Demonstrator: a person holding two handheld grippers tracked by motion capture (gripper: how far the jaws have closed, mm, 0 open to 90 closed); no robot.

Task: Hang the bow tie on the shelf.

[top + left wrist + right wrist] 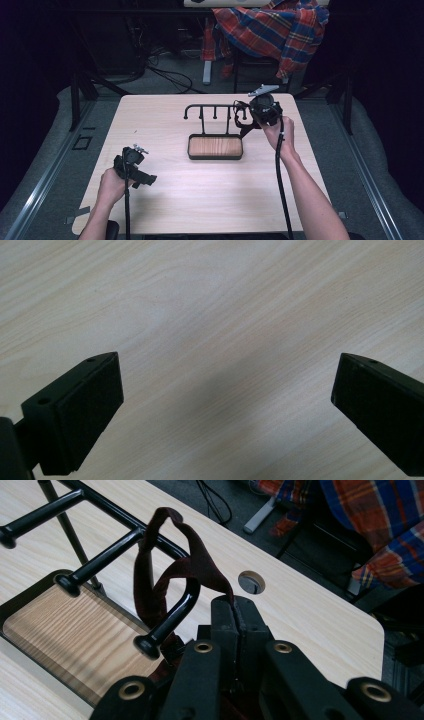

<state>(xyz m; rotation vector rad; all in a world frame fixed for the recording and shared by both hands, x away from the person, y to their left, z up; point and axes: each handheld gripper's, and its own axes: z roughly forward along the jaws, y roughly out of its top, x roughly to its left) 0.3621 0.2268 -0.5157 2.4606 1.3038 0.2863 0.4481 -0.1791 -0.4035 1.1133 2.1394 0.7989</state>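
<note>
— So where was the dark red strap (pixel 165 580)?

— Draped over one peg of the black rack (pixel 100 555), its end pinched between the pressed-together jaws of the right gripper (pixel 234 617).

— How would it handle?

— Soft, light and limp, I judged; best held near the end.

— And the count?

— One strap, one rack with its wooden tray (pixel 215 147), two grippers. The left gripper (pixel 225 390) hovered spread over bare table (pixel 210 300).

open tabletop (pixel 200 195) nearside, rack (pixel 215 131) blocking centre
</note>
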